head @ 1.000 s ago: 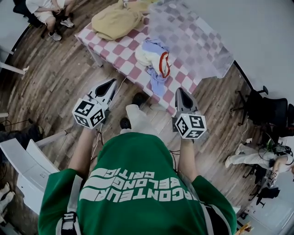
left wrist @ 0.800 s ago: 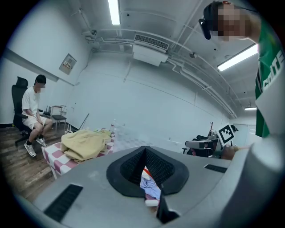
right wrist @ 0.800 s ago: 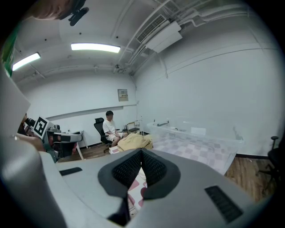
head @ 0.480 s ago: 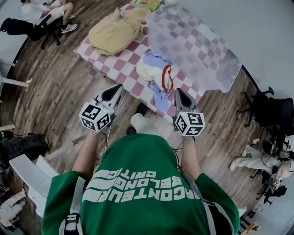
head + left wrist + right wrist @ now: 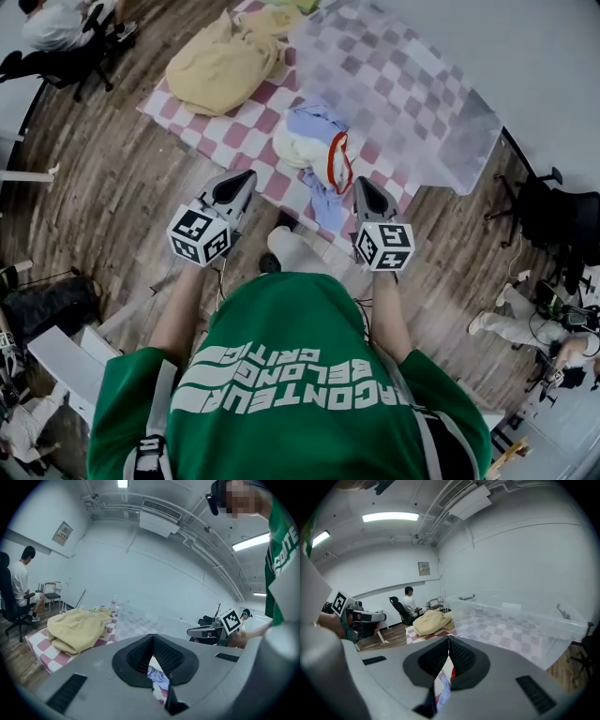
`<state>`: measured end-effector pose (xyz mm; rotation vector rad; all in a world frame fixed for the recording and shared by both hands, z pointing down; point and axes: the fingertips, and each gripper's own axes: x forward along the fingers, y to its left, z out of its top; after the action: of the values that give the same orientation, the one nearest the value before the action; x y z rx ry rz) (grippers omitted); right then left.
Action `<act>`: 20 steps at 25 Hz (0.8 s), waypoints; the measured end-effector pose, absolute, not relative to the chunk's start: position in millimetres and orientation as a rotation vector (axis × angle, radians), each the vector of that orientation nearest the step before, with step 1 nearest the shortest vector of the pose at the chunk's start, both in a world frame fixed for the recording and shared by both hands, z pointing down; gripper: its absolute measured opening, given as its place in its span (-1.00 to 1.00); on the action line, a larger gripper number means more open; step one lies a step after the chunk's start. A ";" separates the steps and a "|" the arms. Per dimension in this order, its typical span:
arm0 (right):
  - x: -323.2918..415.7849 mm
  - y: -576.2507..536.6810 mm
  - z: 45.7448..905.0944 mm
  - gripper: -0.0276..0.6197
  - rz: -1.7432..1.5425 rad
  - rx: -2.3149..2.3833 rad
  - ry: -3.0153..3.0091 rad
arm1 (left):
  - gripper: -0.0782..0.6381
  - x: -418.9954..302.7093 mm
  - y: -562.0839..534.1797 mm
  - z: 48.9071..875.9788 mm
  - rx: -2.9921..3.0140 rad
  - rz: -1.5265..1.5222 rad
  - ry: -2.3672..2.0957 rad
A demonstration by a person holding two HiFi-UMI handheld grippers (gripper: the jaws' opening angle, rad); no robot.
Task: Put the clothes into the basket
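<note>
A table with a red-and-white checked cloth (image 5: 248, 141) carries a yellow garment (image 5: 216, 61) and a small pile of blue, white and red-trimmed clothes (image 5: 314, 150). A clear plastic basket (image 5: 394, 84) stands on the table's right part. My left gripper (image 5: 244, 178) is shut and empty, just short of the table's near edge, left of the pile. On the pile's right, my right gripper (image 5: 365, 185) is likewise shut and empty. In the left gripper view the yellow garment (image 5: 77, 627) lies ahead to the left. The right gripper view shows the basket (image 5: 520, 616) ahead to the right.
A person sits on an office chair (image 5: 56, 28) at the far left. Black office chairs (image 5: 553, 220) and another person (image 5: 511, 323) are at the right. White furniture (image 5: 61, 352) stands at the lower left. The holder's legs and shoes (image 5: 281, 246) are by the table edge.
Both grippers have moved forward and a little down toward the table, and now flank the small clothes pile. Their jaws stayed shut.
</note>
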<state>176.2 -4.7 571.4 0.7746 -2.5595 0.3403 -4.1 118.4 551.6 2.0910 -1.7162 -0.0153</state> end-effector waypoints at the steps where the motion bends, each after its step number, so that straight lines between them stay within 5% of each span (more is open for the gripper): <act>1: 177.0 -6.1 577.8 -0.89 0.349 0.774 -2.545 | -0.77 -2.9 115.0 555.7 2.093 -0.005 -1.704; 15: 185.9 -24.8 651.6 -0.87 0.491 0.769 -2.400 | -0.77 25.9 54.2 608.6 2.150 0.108 -1.489; 20: 182.1 -28.7 671.3 -0.49 0.507 0.731 -2.385 | -0.76 25.1 32.5 633.5 2.134 0.145 -1.463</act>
<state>182.1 -28.7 671.3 0.7311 -2.3845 0.5065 25.1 32.5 633.5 2.1339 -1.4634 0.1448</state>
